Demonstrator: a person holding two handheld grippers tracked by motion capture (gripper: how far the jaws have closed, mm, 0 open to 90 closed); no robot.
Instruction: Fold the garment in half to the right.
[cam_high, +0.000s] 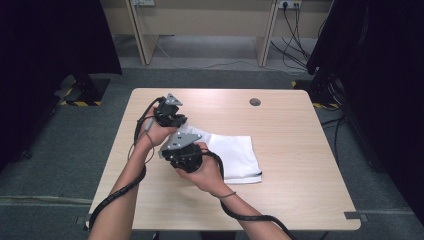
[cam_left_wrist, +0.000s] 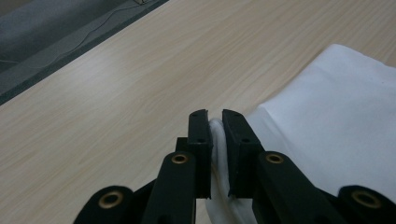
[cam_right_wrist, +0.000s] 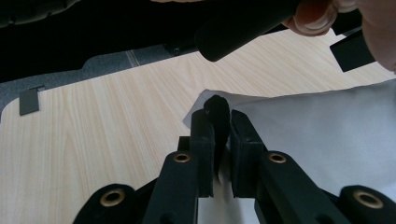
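A: What is being handled, and where does it lie?

B: A white folded cloth (cam_high: 235, 157) is spread on the light wooden table (cam_high: 295, 150), a little left of the middle. A dark trim runs along its near edge. Its left side is being pinched from two places.

A: How is it held?

B: In the left gripper view, the left gripper (cam_left_wrist: 215, 122) is nearly closed, with a bunched white fold of the cloth squeezed between the jaws. In the right gripper view, the right gripper (cam_right_wrist: 219, 122) is likewise almost shut, with a dark bit of the cloth's trim clamped over the white fabric.

A: And beyond the cloth?

B: A small round grey disc (cam_high: 255, 102) sits toward the far edge, well apart from the work.

A: What could go wrong?

B: Only thin edges appear to be gripped, so a fold could be pulled free if the cloth is lifted quickly. The two grippers are held close together, so layers could be dragged askew and the fold spoiled.
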